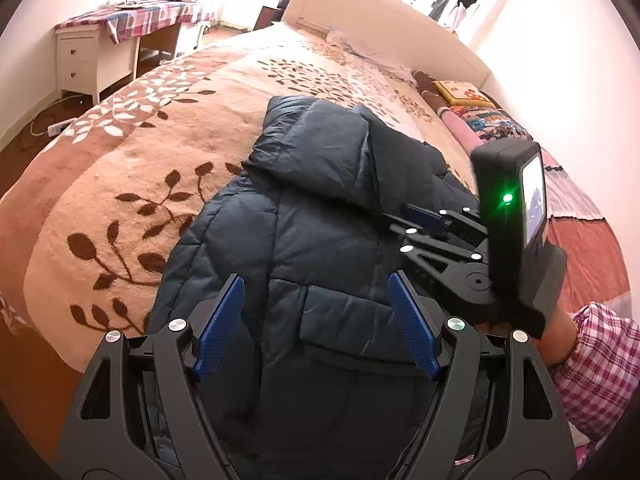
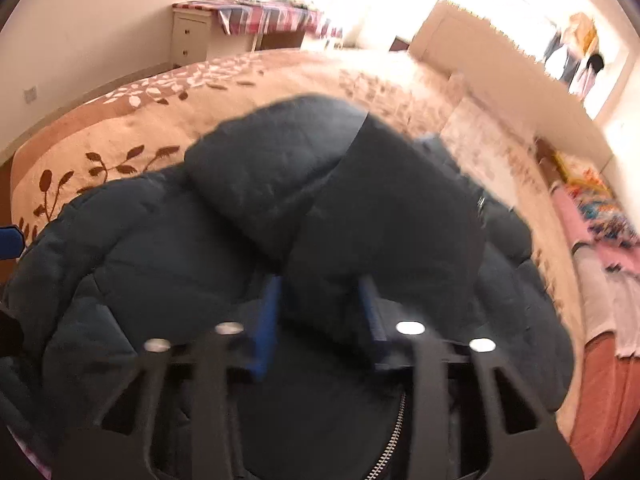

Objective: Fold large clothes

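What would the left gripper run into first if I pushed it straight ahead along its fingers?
Most likely the dark puffer jacket: it fills the space between and ahead of the open left gripper. Its folded hood lies farther along that line. Depth is unclear, so contact may come sooner.

The quilted jacket [image 1: 304, 240] is smooth, faintly glossy cloth with a metal zipper [image 2: 394, 432], lying on a fuzzy, matt blanket [image 1: 120, 168].

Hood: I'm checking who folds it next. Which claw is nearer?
Right. The right claw sits just below the hood; the left claw hangs farther back, over the jacket's body.
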Demonstrator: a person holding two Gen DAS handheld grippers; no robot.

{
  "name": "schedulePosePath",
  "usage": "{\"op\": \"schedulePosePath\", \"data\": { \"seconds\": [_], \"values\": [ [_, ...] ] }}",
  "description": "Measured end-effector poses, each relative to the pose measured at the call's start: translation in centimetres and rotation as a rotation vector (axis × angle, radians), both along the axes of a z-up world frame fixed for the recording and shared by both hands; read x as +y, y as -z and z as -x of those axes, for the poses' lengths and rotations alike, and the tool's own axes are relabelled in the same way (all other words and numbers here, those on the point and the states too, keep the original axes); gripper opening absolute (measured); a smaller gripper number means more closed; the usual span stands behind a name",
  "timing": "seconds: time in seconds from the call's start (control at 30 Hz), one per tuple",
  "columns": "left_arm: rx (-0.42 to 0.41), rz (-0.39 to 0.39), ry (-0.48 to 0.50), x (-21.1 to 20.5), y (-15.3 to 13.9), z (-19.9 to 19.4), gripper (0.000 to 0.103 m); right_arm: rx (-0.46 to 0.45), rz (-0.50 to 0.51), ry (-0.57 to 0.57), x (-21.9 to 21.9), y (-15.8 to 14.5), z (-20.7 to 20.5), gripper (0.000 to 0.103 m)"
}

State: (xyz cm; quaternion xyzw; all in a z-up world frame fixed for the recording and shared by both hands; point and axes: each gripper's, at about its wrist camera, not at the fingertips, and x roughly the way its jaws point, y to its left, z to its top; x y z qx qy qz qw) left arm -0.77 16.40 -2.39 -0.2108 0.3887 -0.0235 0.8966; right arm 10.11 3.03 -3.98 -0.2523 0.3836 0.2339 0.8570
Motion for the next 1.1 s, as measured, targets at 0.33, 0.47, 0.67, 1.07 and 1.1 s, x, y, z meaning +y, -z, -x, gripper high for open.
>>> {"op": "schedulePosePath", "data": {
  "seconds": [0.33, 0.47, 0.67, 1.07, 1.1],
  "values": [
    [0.005, -0.004, 0.022, -1.0, -0.2, -0.7, 0.074, 0.033, -0.417, 0.246, -10.2, -6.3, 0.4, 0.009],
    [0.010, -0.014, 0.033, -1.7, -0.3, -1.0, 0.074, 0.111, -0.583, 0.428, -16.8, -6.1, 0.0, 0.009],
    [0.006, -0.059, 0.061, -3.1, -1.0, -2.5, 0.074, 0.251, -0.690, 0.624, -23.7, -2.5, -1.1, 0.009],
    [-0.001, -0.115, 0.091, -5.4, -2.3, -6.7, 0.074, 0.415, -0.977, 0.707, -30.1, 0.2, -2.5, 0.073],
    [0.000, -0.118, 0.093, -5.5, -2.3, -7.0, 0.074, 0.402, -0.991, 0.700, -30.5, -0.1, -2.5, 0.073]
  ]
}}
